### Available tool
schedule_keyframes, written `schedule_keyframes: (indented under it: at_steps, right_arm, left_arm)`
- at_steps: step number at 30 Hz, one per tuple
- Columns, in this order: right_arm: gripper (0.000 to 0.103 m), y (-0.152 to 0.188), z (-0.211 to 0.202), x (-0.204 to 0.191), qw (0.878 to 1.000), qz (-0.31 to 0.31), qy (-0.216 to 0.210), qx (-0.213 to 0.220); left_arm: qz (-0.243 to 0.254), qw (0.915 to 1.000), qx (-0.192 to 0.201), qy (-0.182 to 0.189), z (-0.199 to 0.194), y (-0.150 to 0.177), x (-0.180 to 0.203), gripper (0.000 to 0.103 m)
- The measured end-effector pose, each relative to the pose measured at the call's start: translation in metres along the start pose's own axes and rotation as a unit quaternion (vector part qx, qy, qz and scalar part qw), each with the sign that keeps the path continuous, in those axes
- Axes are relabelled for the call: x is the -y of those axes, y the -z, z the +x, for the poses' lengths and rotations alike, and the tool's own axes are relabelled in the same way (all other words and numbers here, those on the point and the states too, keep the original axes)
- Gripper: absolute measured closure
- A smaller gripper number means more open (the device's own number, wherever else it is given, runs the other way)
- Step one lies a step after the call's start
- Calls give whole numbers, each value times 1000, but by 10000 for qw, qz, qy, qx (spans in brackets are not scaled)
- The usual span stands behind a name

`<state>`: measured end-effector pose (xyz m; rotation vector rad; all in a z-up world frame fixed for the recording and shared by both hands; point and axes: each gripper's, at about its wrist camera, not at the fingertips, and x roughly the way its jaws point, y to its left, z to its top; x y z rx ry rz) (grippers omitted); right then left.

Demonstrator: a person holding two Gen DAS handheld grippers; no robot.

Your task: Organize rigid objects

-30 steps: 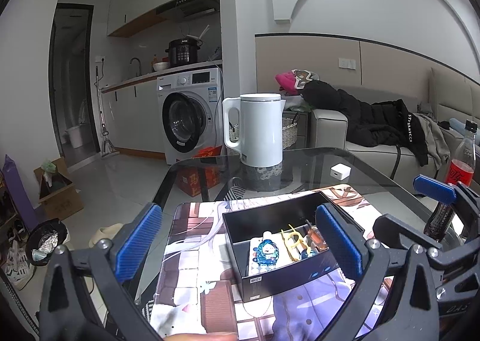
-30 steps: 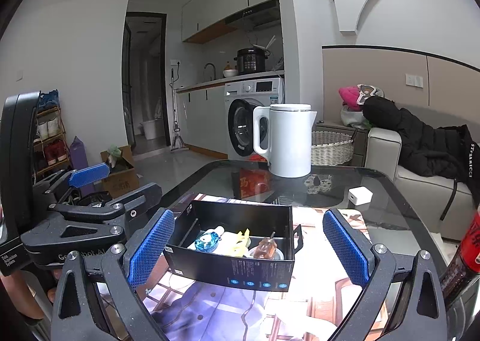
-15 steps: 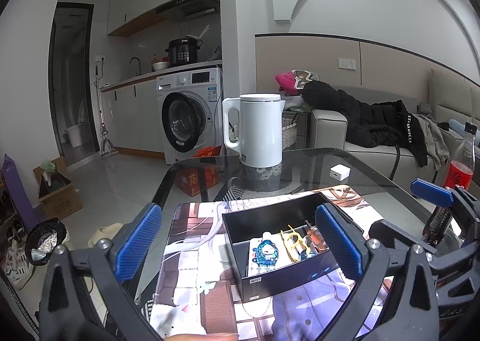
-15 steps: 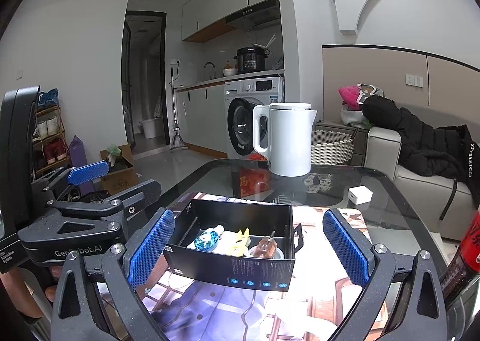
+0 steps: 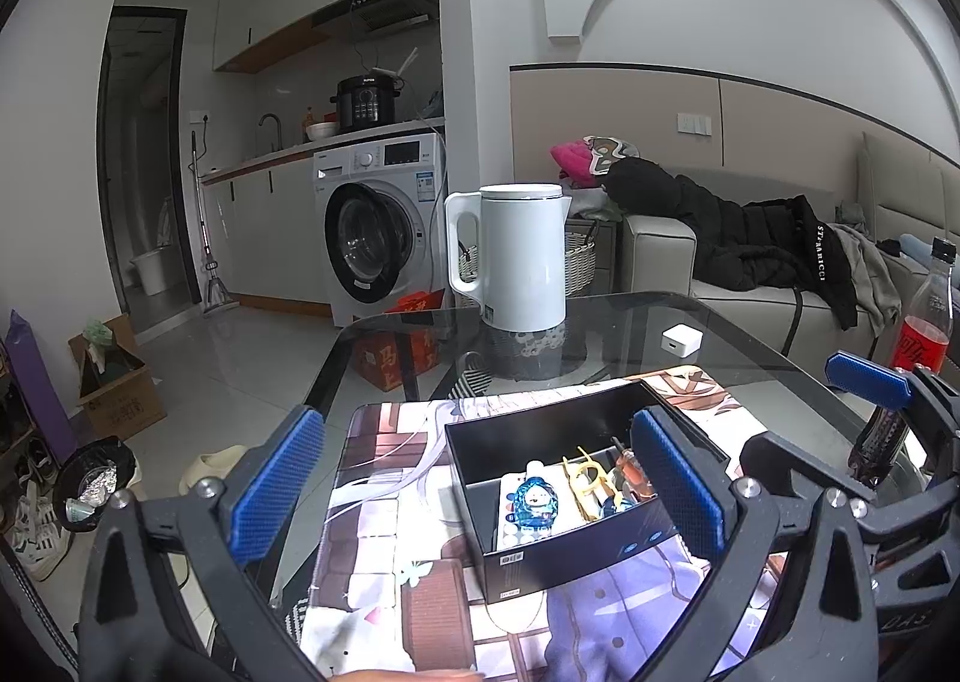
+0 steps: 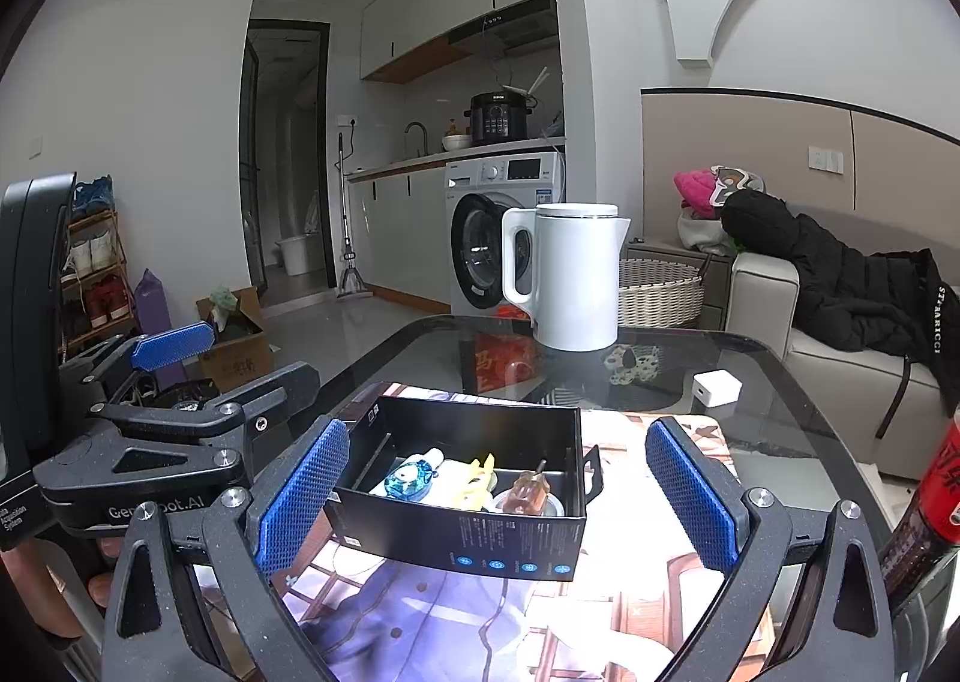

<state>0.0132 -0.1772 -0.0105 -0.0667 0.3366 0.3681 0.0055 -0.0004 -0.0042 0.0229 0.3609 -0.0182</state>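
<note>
A black open box (image 5: 528, 553) (image 6: 456, 532) sits on a printed mat (image 5: 390, 478) (image 6: 630, 580) on the glass table. Inside lie a blue round figure (image 5: 534, 504) (image 6: 409, 481), a yellow clip (image 5: 583, 479) (image 6: 475, 483) and a small amber bottle (image 5: 627, 472) (image 6: 531, 490). My left gripper (image 5: 477, 493) is open, held above and in front of the box with nothing between its blue pads. My right gripper (image 6: 495, 502) is open too, its fingers framing the box from the near side, nothing held.
A white kettle (image 5: 521, 257) (image 6: 570, 277) stands at the far side of the table, a small white cube (image 5: 681, 336) (image 6: 717, 387) to its right. A red-labelled drink bottle (image 5: 921, 322) (image 6: 927, 508) stands at the right edge. Sofa with dark clothes beyond.
Both grippers hold nearly still. The right gripper seen in the left view has drifted slightly lower and leftward.
</note>
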Motion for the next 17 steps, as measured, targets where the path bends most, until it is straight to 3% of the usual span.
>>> schedule_keyframes:
  at_steps: [17]
  right_arm:
    - [2,2,-2,3,10000,16,36,-45]
  left_arm:
    - [9,10000,-33,-63,3,3,0,0]
